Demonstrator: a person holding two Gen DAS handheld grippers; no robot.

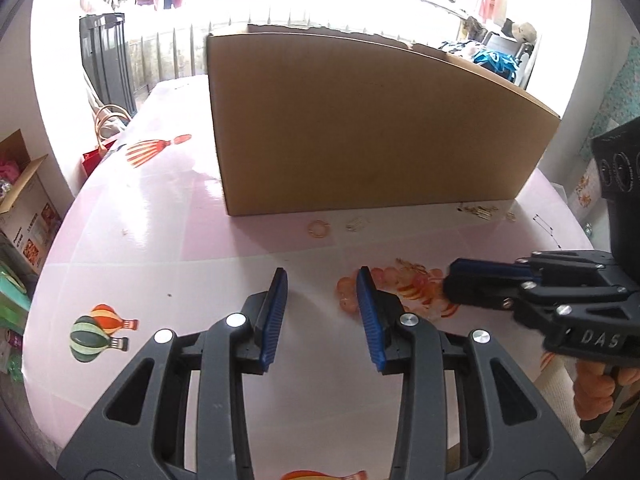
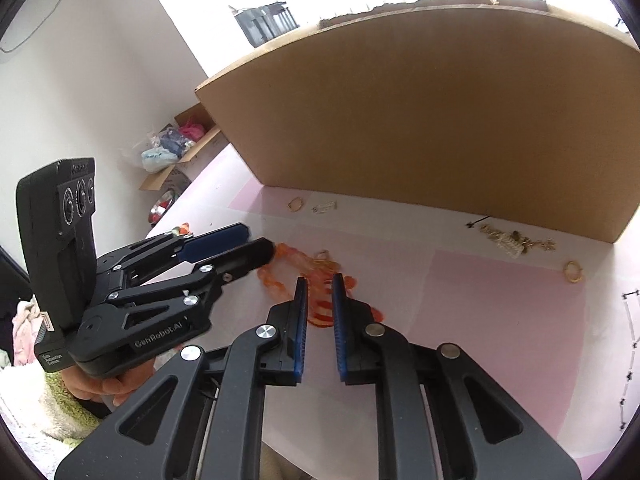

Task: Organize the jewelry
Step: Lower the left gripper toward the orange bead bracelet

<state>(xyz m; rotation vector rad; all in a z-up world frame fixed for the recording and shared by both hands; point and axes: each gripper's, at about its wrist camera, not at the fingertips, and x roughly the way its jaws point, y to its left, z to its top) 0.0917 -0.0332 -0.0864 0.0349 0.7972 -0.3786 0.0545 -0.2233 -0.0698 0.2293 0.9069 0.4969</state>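
1. My left gripper (image 1: 322,280) hangs over the pink tablecloth with hot-air balloon prints (image 1: 160,248), its blue-padded fingers spread wide with nothing between them; the right-hand pad sits just beside the left end of the orange translucent bead necklace (image 1: 404,292).
2. My right gripper (image 2: 320,286) is over the same necklace (image 2: 320,272). Its fingers are narrowed to a slim gap with the orange strand showing between the tips. I cannot tell whether the pads actually pinch it yet or only straddle it.
3. The necklace lies in a loose heap on the cloth, in front of the large brown cardboard box (image 1: 360,120), well short of its wall.
4. Other pieces are scattered along the foot of the box: a small gold ring-shaped hoop (image 1: 318,229), a pale clear clip (image 1: 356,224), a tangle of gold chains and charms (image 2: 512,240), another gold hoop (image 2: 573,271), and a thin black beaded chain (image 2: 630,356) at the table's right edge.
5. My judgement: the sorting has barely begun. Nothing looks grouped or put away, and every piece is still loose on the cloth. The necklace seems to be the piece in hand; the rest is left.
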